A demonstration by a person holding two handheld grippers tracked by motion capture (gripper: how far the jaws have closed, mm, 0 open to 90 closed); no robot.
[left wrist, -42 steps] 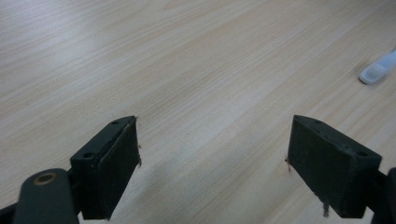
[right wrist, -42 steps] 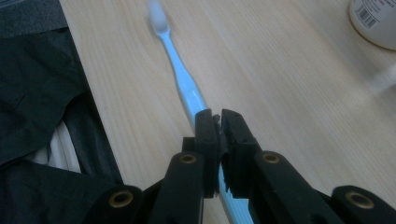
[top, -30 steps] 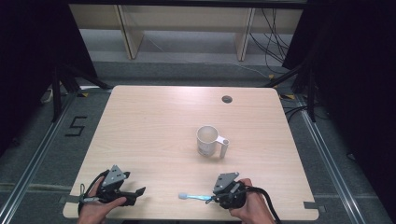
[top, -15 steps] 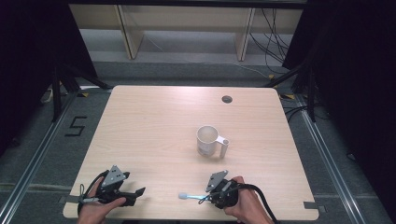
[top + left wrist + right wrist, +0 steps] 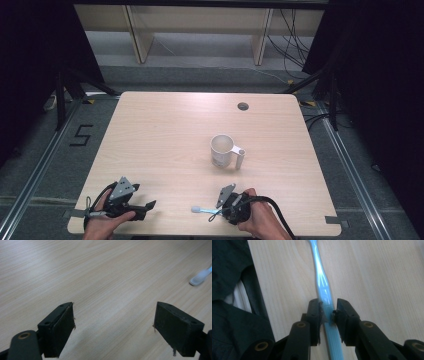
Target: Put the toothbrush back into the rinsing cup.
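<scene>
A light blue toothbrush point(image 5: 322, 282) lies along the table near the front edge, its white head point(image 5: 196, 209) pointing left. My right gripper point(image 5: 327, 311) is shut on its handle, both jaws pressed against the sides; in the high view the right gripper point(image 5: 220, 212) sits at the front, right of centre. The brush head point(image 5: 199, 278) appears at the far right of the left gripper view. My left gripper point(image 5: 113, 317) is open over bare wood, and the left gripper point(image 5: 149, 205) rests at the front left corner. A white mug point(image 5: 223, 150) stands upright mid-table, handle to the right.
The light wood table point(image 5: 165, 135) has a round cable hole point(image 5: 243, 106) near its back edge. A dark sleeve point(image 5: 232, 290) and the table's front edge lie to the left in the right gripper view. Wooden shelving and cables stand behind the table.
My right hand and gripper have shifted slightly left along the front edge toward the toothbrush. The left gripper and the mug have stayed put.
</scene>
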